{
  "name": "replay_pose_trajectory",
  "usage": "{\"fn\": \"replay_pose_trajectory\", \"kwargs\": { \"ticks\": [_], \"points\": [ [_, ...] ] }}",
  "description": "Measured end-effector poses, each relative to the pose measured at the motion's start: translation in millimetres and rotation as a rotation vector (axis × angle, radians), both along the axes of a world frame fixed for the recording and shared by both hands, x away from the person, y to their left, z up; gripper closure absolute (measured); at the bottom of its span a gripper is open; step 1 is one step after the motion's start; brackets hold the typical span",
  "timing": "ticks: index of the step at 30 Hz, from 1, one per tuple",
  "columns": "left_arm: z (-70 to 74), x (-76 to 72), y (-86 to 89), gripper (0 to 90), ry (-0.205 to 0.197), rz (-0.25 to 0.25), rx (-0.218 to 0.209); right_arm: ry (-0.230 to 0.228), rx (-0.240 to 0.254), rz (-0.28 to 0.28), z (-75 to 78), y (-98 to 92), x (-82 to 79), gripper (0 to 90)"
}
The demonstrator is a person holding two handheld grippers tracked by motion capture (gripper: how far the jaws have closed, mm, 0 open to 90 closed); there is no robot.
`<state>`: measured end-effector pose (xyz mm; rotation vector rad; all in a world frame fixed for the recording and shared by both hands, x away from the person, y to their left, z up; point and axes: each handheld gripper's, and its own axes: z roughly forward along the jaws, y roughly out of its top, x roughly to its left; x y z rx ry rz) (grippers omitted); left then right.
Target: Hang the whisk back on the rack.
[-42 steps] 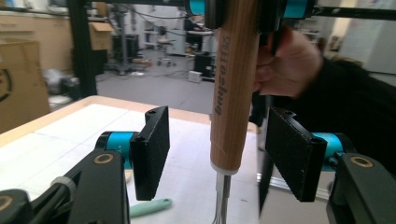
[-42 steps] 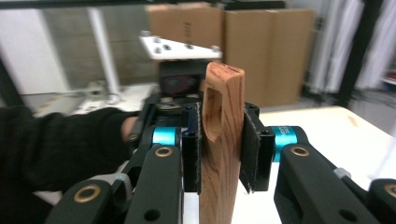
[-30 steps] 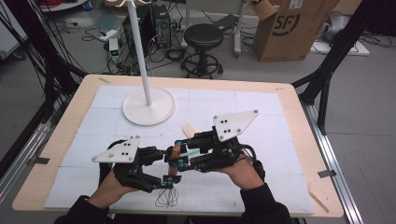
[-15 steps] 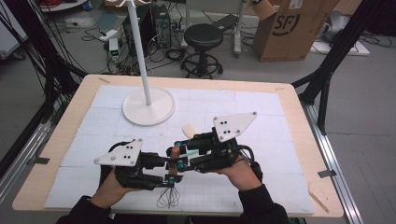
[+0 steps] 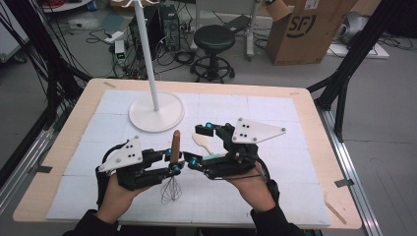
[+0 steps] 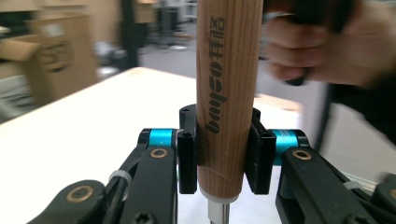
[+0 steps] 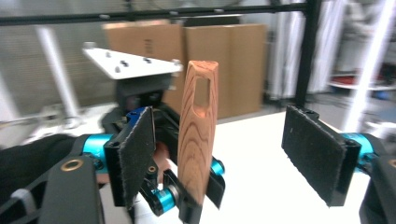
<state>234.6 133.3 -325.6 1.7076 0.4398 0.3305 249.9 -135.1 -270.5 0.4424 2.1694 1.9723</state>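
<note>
Clamping our left gripper [image 5: 173, 162] on the wooden-handled wire whisk [image 6: 227, 93], we hold it upright above the near middle of the white-topped table [image 5: 295, 128]. Our right gripper [image 7: 233, 154], just right of it, has just been opening; its pads stand apart, clear of the handle.
</note>
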Motion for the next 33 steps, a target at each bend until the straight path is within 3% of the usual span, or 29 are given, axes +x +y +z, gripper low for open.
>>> {"fn": "replay_pose_trajectory", "kwargs": {
  "ticks": [5,12,18,22,29,33],
  "points": [
    [-0.1,-3.1,-3.9,70.5,-0.039,0.106,0.026,0.005,-0.031,-0.093,-0.9,6.7,-0.9,23.1],
    [-2.1,-5.5,-13.7,70.4,-0.06,0.149,0.071,0.025,-0.046,-0.102,-2.3,22.0,-0.8,31.7],
    [-1.9,-7.2,-19.8,70.5,-0.067,0.147,0.077,0.047,-0.053,-0.085,-1.8,32.6,-2.0,50.9],
    [-1.3,-9.0,-21.0,70.4,-0.075,0.145,0.073,0.029,-0.069,-0.116,-1.1,35.3,-6.4,68.6],
    [0.8,-12.2,-19.2,69.9,-0.082,0.115,0.043,0.02,-0.053,-0.092,2.4,33.3,-10.0,70.1],
    [4.5,-12.3,-11.9,63.9,-0.064,0.027,-0.031,0.042,-0.006,-0.027,6.4,26.9,-6.9,70.6]
  ]
}}
